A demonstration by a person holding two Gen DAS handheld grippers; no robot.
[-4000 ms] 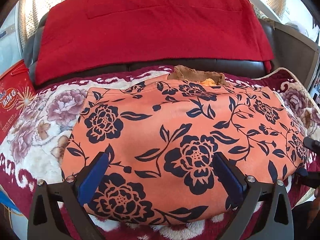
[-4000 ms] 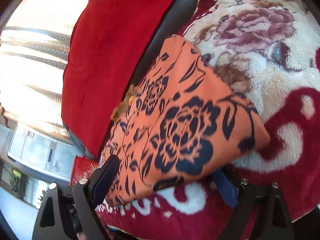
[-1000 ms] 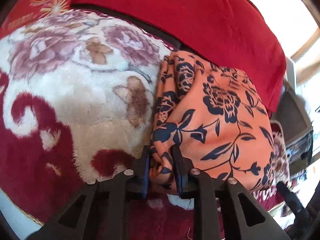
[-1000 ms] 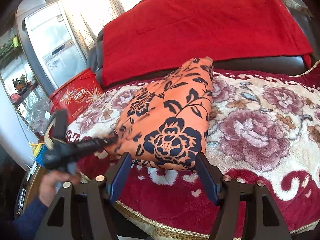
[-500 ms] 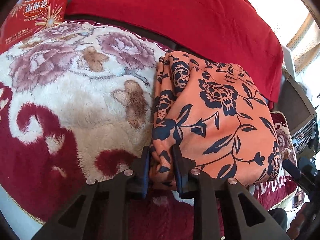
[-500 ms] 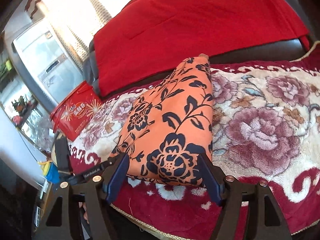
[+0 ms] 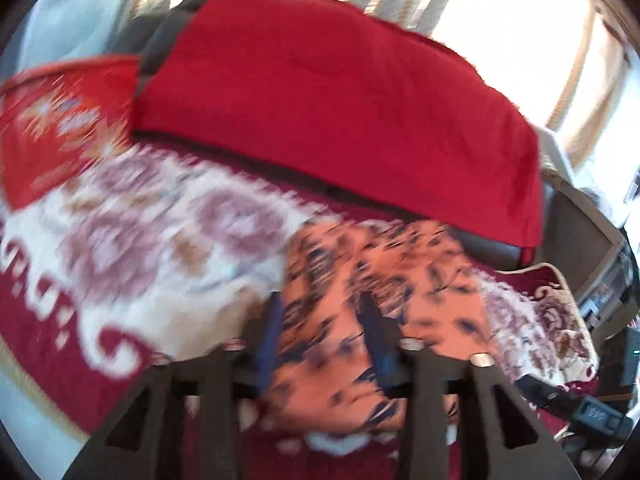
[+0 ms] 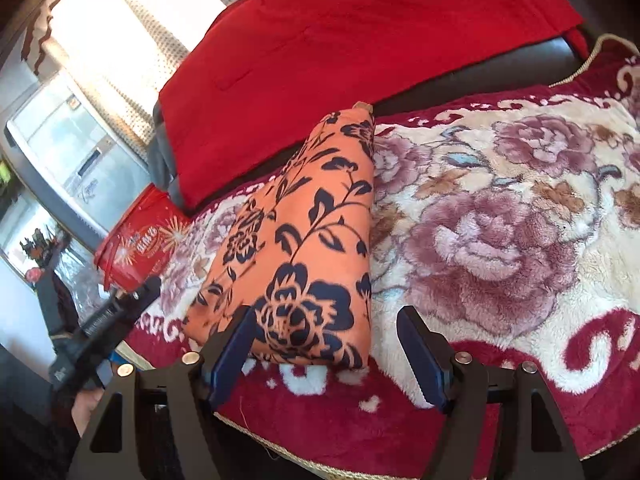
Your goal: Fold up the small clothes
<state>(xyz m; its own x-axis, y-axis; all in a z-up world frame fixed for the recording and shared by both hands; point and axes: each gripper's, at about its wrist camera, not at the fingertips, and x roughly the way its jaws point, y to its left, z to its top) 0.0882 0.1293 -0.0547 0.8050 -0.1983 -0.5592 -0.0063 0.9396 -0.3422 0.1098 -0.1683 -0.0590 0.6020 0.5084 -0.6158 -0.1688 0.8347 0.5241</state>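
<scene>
orange navy-floral garment (image 8: 304, 248), red blanket (image 8: 360, 40)

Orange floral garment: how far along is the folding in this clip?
Mostly done: the orange floral garment lies as a compact folded bundle on the plush floral blanket. In hand: nothing. The left gripper, blurred, has its jaws apart around the garment's near edge; the right gripper is open at its corner. Left: perhaps a final tidy.

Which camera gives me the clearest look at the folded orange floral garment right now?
The right wrist view: the orange floral garment is sharp there, lying folded on the floral blanket, its whole length visible. The left wrist view is motion-blurred and shows only a smeared part of it between the left tongs.
</scene>
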